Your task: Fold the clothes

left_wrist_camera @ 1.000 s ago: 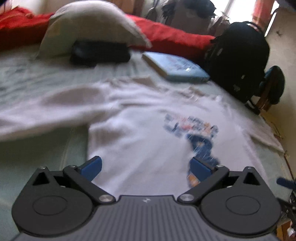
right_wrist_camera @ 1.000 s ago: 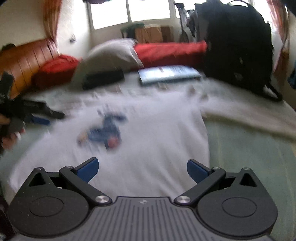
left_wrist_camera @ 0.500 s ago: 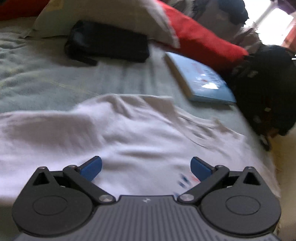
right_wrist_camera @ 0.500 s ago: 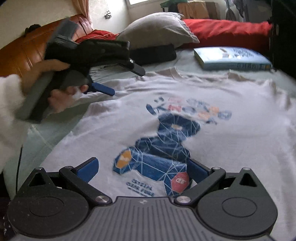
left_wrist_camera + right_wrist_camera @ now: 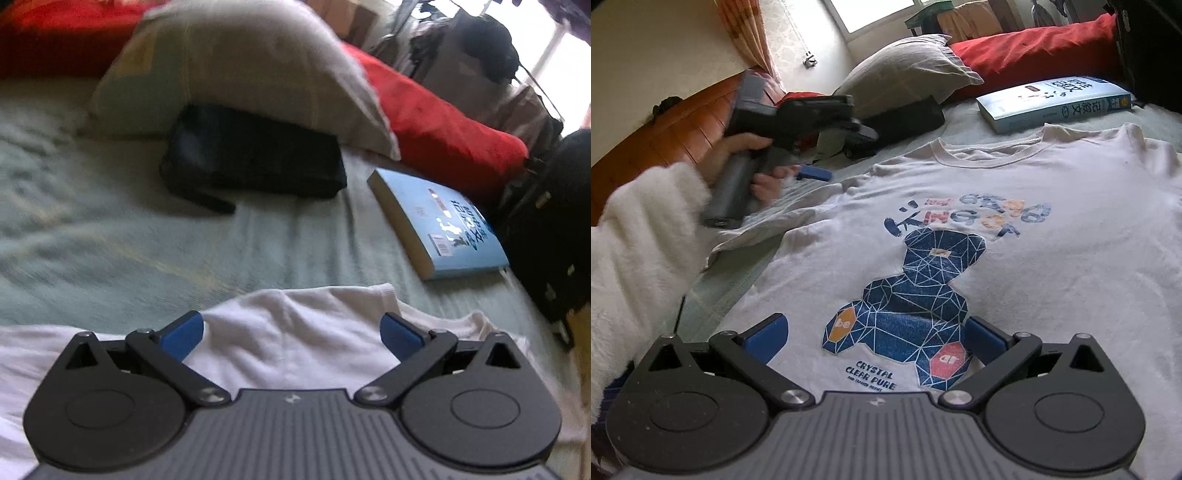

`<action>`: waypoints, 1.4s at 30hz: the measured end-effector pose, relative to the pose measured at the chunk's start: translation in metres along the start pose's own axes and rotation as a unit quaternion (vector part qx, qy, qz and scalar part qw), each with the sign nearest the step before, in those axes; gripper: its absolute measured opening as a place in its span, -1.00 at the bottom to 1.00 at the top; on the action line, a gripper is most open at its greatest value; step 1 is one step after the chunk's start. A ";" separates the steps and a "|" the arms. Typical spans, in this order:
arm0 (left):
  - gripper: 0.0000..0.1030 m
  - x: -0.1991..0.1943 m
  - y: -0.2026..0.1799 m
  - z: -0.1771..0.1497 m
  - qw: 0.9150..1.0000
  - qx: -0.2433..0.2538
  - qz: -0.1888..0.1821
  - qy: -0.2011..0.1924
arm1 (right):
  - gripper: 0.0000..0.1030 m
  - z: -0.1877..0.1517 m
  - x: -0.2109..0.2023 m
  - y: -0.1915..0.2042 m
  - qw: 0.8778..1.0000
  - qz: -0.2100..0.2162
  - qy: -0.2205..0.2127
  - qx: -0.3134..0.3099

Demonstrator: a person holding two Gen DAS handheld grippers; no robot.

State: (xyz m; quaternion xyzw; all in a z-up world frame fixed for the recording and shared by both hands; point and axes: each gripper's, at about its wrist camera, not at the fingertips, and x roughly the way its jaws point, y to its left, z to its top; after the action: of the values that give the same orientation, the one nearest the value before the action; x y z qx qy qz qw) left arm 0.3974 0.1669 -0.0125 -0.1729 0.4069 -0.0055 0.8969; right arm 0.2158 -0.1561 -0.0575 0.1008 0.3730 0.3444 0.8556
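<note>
White T-shirt (image 5: 1015,221) lying flat, light, limp; left gripper (image 5: 291,330) gaping, hovering over left sleeve (image 5: 295,332), likely hold; right gripper (image 5: 877,338) gaping, empty.

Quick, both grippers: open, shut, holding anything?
Left gripper: jaws open, holding nothing, over the T-shirt sleeve.
Right gripper: jaws open, holding nothing, over the T-shirt print.

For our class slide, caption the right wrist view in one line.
Open right gripper over a white T-shirt on the bed.
</note>
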 end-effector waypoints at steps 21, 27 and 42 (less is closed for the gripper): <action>0.47 -0.008 0.080 -0.020 0.981 0.126 0.145 -0.012 | 1.00 -0.002 0.002 0.007 1.000 0.003 0.001 -0.011; 0.47 -0.013 0.072 -0.043 0.967 0.216 0.130 -0.031 | 1.00 -0.003 0.005 0.007 1.000 0.000 -0.001 -0.014; 0.15 -0.017 0.062 -0.050 0.952 0.289 0.102 -0.019 | 1.00 -0.005 0.009 0.007 1.000 0.000 -0.007 -0.018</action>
State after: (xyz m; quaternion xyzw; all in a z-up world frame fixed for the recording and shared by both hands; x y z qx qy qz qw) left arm 0.3416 0.2124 -0.0498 0.1359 0.3863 -0.0276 0.9119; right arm 0.2127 -0.1459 -0.0632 0.0874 0.3606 0.3508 0.8598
